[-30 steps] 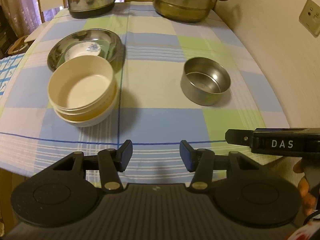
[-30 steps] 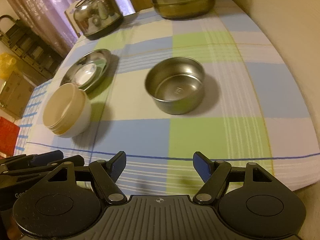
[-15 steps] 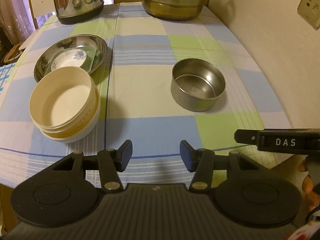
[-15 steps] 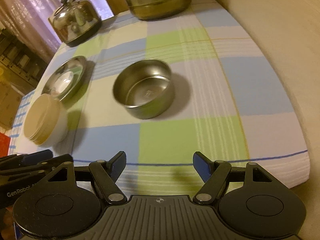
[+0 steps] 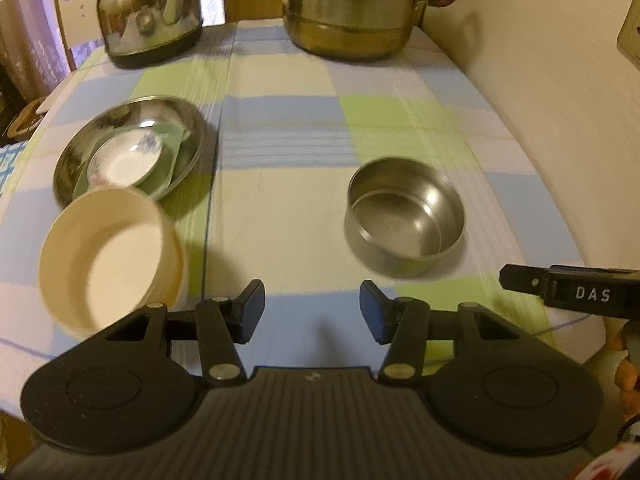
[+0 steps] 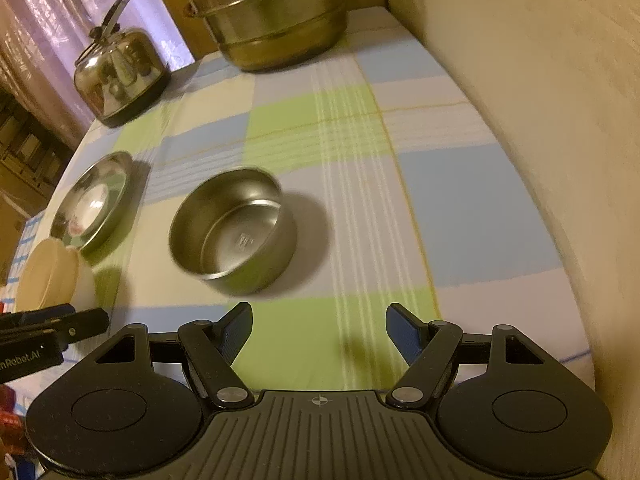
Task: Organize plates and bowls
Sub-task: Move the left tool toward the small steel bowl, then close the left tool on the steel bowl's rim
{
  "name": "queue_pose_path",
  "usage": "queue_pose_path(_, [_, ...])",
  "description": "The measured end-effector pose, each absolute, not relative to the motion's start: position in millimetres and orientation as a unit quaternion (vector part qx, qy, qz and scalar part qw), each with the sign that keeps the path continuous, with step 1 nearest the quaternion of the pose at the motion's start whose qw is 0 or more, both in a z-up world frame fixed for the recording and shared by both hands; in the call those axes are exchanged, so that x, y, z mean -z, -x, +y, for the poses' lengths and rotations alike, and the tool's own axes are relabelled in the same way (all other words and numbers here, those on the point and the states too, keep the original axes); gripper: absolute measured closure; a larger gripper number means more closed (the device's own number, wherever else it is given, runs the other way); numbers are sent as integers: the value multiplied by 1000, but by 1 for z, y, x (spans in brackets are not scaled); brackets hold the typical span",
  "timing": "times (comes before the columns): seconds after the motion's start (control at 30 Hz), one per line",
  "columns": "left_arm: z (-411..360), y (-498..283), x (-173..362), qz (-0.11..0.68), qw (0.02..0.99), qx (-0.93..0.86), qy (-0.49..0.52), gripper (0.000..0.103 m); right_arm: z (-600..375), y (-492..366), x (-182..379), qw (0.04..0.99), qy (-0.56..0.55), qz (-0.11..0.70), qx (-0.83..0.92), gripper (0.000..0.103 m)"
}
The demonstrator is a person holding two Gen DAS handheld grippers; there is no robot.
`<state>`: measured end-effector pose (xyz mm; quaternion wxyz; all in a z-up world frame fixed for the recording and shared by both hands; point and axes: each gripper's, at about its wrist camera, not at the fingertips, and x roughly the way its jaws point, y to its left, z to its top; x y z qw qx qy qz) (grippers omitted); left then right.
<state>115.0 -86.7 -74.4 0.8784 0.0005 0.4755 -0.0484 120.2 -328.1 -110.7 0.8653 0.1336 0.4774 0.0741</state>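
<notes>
Just ahead of the right gripper point(image 6: 319, 330), whose blue-padded jaws stand spread and empty, sits a round steel bowl point(image 6: 234, 232) on the checked cloth point(image 6: 460, 184). Left of the left gripper's point(image 5: 312, 311) parted, empty jaws rests a smooth cream bowl point(image 5: 108, 258), touching a shiny metal plate point(image 5: 76, 148) beyond it.

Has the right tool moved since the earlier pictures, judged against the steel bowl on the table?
Yes. In the right wrist view the steel bowl stands larger and nearer the right tool, so the tool has come closer to it.
</notes>
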Motion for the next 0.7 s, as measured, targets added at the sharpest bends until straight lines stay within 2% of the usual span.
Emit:
queue_pose_path(0.4, [-108,-164,88,469,881,64,4,54,-319,-164,111,884,-124,442,-87,30])
queue_pose_path(0.7, [-111,-194,112,492,869,60,7,57,-304,-190,128,879,-118,453,-89,47])
